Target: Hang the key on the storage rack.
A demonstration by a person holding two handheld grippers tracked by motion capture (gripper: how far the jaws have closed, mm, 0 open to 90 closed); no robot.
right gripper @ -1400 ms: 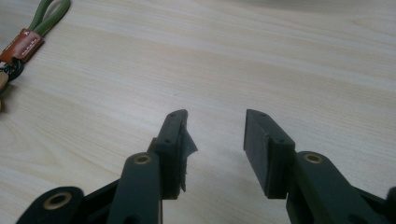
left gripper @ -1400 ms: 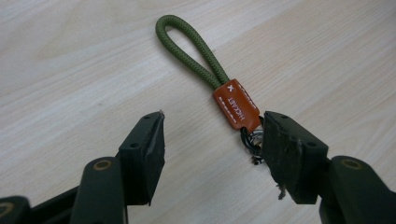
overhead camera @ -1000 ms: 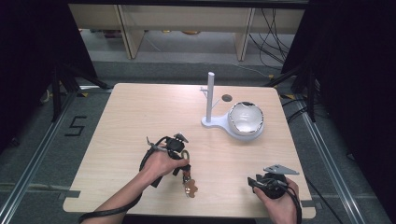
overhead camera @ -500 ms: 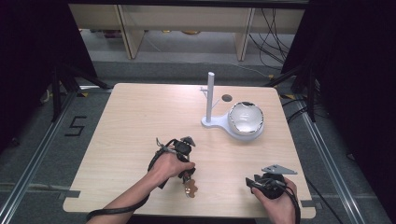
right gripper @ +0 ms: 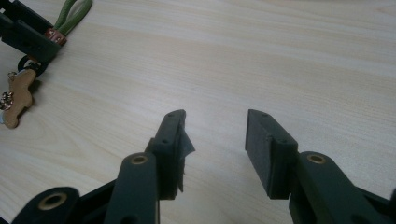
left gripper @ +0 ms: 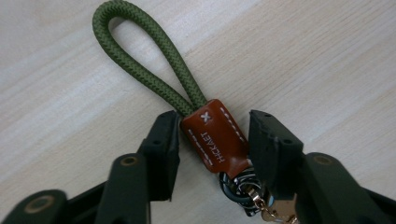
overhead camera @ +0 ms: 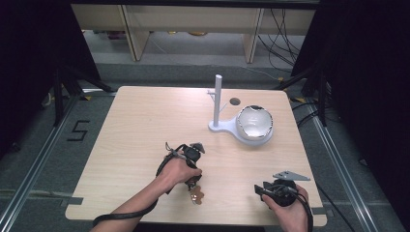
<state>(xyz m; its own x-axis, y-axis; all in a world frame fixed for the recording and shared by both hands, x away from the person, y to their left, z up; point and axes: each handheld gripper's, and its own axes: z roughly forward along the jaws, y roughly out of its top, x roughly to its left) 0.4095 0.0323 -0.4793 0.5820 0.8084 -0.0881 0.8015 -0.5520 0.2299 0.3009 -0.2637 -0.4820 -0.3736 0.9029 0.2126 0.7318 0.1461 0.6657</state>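
**One keychain between the left jaws, near the table's front edge**

One keychain [left gripper: 211, 140] lay flat on the table [overhead camera: 145, 125], close to its front edge and a little left of the middle. It counted one green cord loop [left gripper: 140, 60], one brown leather tab [left gripper: 212, 137] with white stitching, a cluster of metal rings and one small tan charm [right gripper: 16, 100] (its exact shape was hard to read). The left gripper [left gripper: 212, 133] had just been closing its jaws around the leather tab; a narrow gap showed on each side, so the pads were not yet pressing it. The right gripper [right gripper: 215, 140] sat near the front right corner, its two jaws standing apart with nothing between them. Toward the far right part of the table stood one white stand [overhead camera: 218, 104] with an upright post, and one white bowl [overhead camera: 255, 123] touching its base.
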